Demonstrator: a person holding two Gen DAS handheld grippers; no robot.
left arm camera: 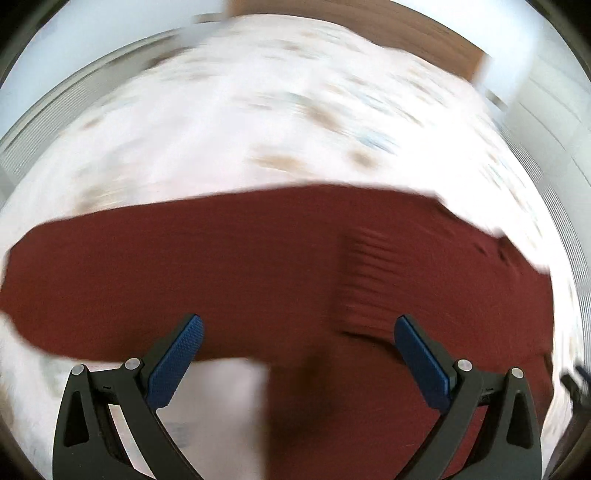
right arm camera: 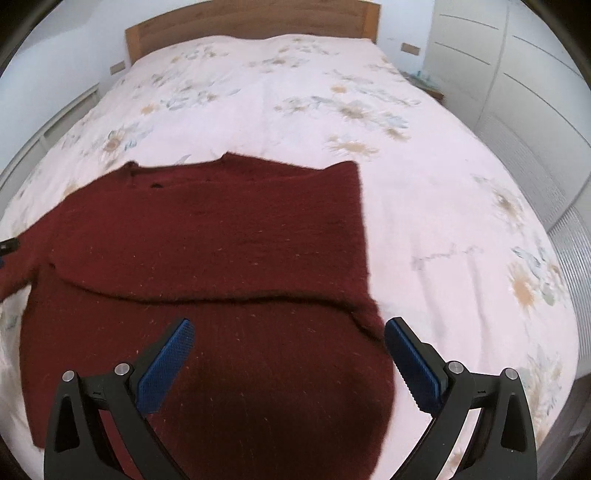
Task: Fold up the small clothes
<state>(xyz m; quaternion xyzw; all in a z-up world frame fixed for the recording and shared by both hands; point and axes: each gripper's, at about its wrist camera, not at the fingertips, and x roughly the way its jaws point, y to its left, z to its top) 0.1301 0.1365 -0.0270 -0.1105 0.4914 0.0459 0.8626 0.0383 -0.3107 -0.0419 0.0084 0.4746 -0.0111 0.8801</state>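
Here's the dark red sweater [right arm camera: 207,236] spread flat on the bed [right arm camera: 424,206], lying on the flowered cover with the wooden headboard [right arm camera: 251,22] far beyond it. The right gripper [right arm camera: 288,343] hovers over the sweater's near end, jaws spread wide, nothing between the blue pads [right arm camera: 166,369]. A flap of the knit, probably the right sleeve, already lies across the body, its lower edge making a ridge that runs left to right just ahead of the fingertips. The sweater's straight right edge sits just inside the right pad, so this hand is right on that side.

Over on the other camera the picture is smeared, so detail is thin. The left gripper [left arm camera: 299,332] is also wide open and empty, and the sweater [left arm camera: 258,266] stretches as a broad band straight across in front of it, long axis left to right, with a ribbed patch [left arm camera: 365,280] just ahead of the right pad, likely a cuff or hem, though I cannot tell which.

In the right view a sleeve trails off the left border, so my read is that the left hand is nearer that unfolded side, and the next fold brings it inward over the body
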